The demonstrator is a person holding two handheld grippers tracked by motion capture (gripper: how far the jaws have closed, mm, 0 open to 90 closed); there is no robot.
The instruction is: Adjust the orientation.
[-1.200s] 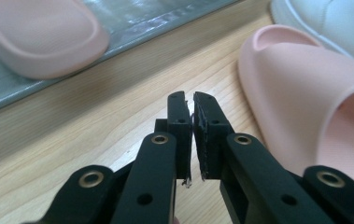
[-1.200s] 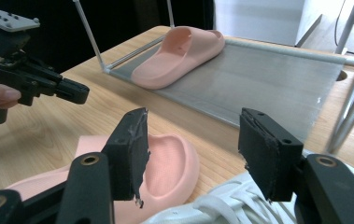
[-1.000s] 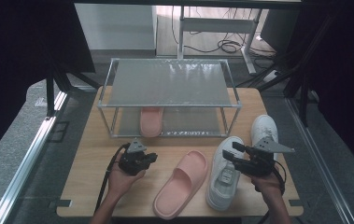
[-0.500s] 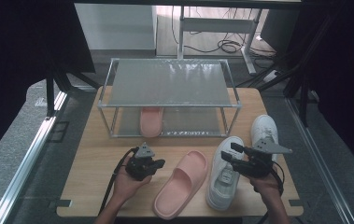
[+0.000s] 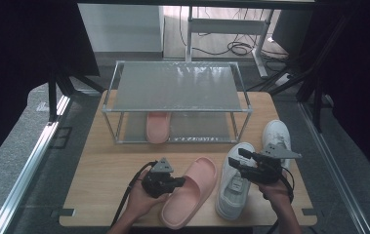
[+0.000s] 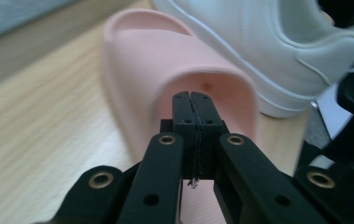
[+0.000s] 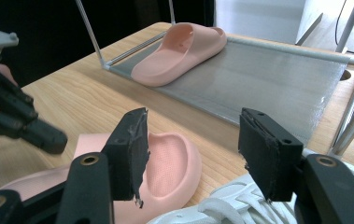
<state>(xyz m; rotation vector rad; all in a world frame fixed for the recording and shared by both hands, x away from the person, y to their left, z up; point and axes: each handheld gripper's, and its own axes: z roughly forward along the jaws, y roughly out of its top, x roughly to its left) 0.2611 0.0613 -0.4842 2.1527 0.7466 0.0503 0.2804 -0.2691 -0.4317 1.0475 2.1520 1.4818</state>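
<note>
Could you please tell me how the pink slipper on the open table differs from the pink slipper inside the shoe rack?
The pink slipper on the table lies at an angle on bare wood, while the pink slipper in the rack lies straight on the grey lower shelf. The table slipper has the shut left gripper at its side and a white sneaker beside it; the rack slipper lies alone, with no gripper near. Both share one colour and shape.

A two-tier metal rack (image 5: 177,92) stands at the far side of the wooden table (image 5: 104,170). One pink slipper (image 5: 157,127) lies on its lower shelf. Near the front, the left gripper (image 5: 180,182) touches a second pink slipper (image 5: 191,192). The right gripper (image 5: 235,160) hovers over a white sneaker (image 5: 231,187); another sneaker (image 5: 276,134) lies right.
</note>
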